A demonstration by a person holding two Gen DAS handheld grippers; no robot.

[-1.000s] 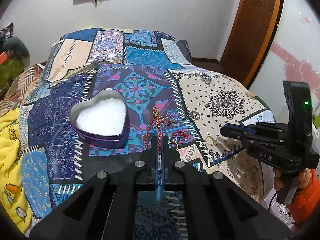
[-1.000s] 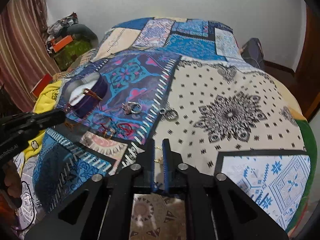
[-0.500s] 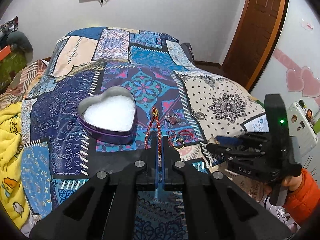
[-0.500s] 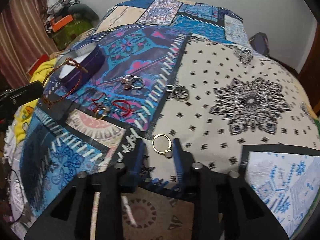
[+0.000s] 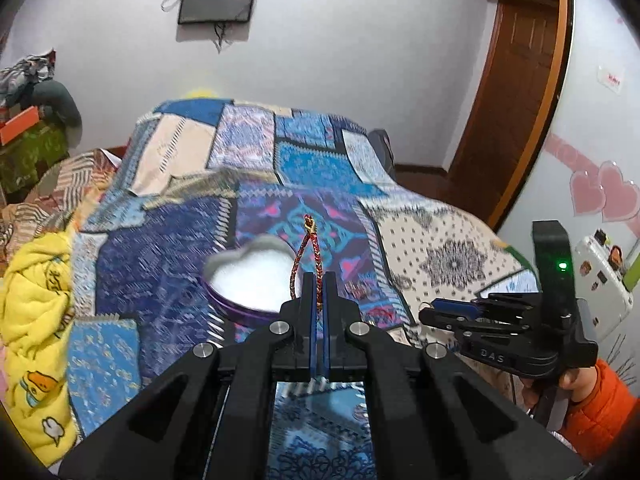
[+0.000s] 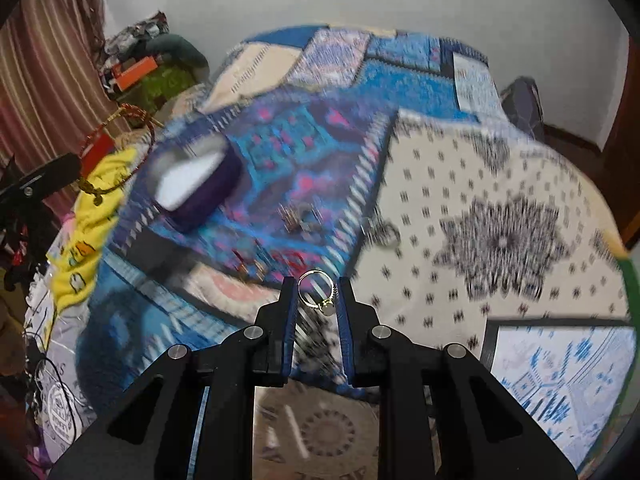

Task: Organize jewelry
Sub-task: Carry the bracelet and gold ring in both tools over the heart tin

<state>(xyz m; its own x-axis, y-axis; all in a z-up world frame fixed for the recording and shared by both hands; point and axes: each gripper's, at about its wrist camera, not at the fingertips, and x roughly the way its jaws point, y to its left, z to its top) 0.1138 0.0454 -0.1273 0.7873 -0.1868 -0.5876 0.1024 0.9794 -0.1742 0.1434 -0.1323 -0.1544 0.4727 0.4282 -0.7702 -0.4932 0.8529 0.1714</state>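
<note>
Two tools (bracelet (image 5: 305,258), ring (image 6: 316,289)) aloft

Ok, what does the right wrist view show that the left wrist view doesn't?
Only the right wrist view shows the gold ring pinched in the right gripper. Only the left wrist view shows the door and the pink heart stickers. Both show the heart-shaped tin, the patchwork bedspread, and the braided bracelet held in the left gripper.

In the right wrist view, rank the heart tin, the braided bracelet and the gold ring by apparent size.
1. heart tin
2. braided bracelet, nearly as large
3. gold ring, though it is nearest the camera
</note>
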